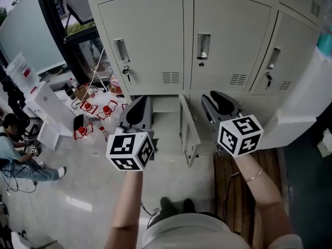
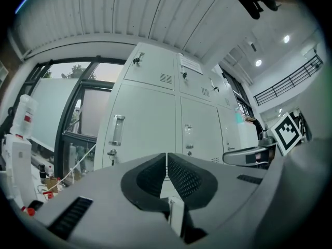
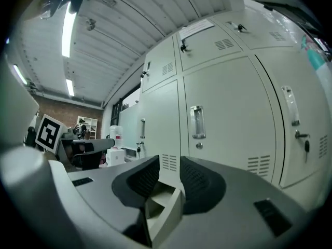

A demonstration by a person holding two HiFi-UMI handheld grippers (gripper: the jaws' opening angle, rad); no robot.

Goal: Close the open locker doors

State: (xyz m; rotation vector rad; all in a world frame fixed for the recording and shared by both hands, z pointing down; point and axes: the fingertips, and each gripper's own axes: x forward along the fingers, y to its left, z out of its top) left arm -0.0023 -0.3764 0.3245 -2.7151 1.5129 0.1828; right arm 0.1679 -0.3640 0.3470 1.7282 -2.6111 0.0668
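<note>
Pale grey lockers fill the wall ahead, and the upper doors in front of me are closed. In the bottom row a low door stands swung out toward me, between my two grippers. At the far right a large pale door panel juts out from the locker front. My left gripper hangs left of the low door; its pads meet, with nothing held. My right gripper hangs right of that door, jaws a little apart. A pale door edge shows low in the gap; contact is unclear.
A seated person is on the floor at far left. White machines and red-and-white clutter lie left of the lockers. A wooden strip runs under my right arm. My shoes stand on pale tiles.
</note>
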